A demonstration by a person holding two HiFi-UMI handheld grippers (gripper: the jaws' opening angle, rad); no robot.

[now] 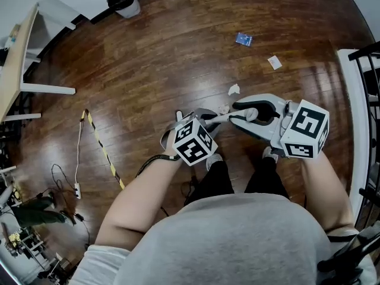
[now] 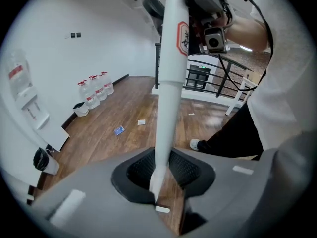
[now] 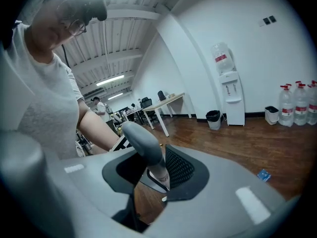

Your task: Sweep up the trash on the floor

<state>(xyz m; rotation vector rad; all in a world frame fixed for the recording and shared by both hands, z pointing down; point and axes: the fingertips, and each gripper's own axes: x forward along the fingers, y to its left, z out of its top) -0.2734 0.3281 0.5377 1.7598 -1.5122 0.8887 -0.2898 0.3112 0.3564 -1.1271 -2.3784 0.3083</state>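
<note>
I hold a broom handle [image 1: 226, 117] in both grippers over the dark wood floor. My left gripper [image 1: 203, 121] is shut on its white shaft [image 2: 169, 88], which rises between the jaws of my left gripper [image 2: 160, 178] toward the other hand. My right gripper [image 1: 244, 113] is shut on the grey top end [image 3: 143, 145], held in my right gripper [image 3: 151, 175]. The broom head is hidden. Ahead of my feet lie trash pieces: a crumpled tissue [image 1: 234, 89], another scrap [image 1: 223, 108], a white paper [image 1: 274, 62] and a blue wrapper [image 1: 243, 39].
A black bin [image 1: 124, 0] stands by the far wall and a table [image 1: 15, 58] at the left. A yellow-black strip [image 1: 102, 150] and a cable with a power strip [image 1: 76, 189] lie at my left. A black railing [image 1: 368, 100] lines the right. Water bottles [image 2: 95, 90] stand by the wall.
</note>
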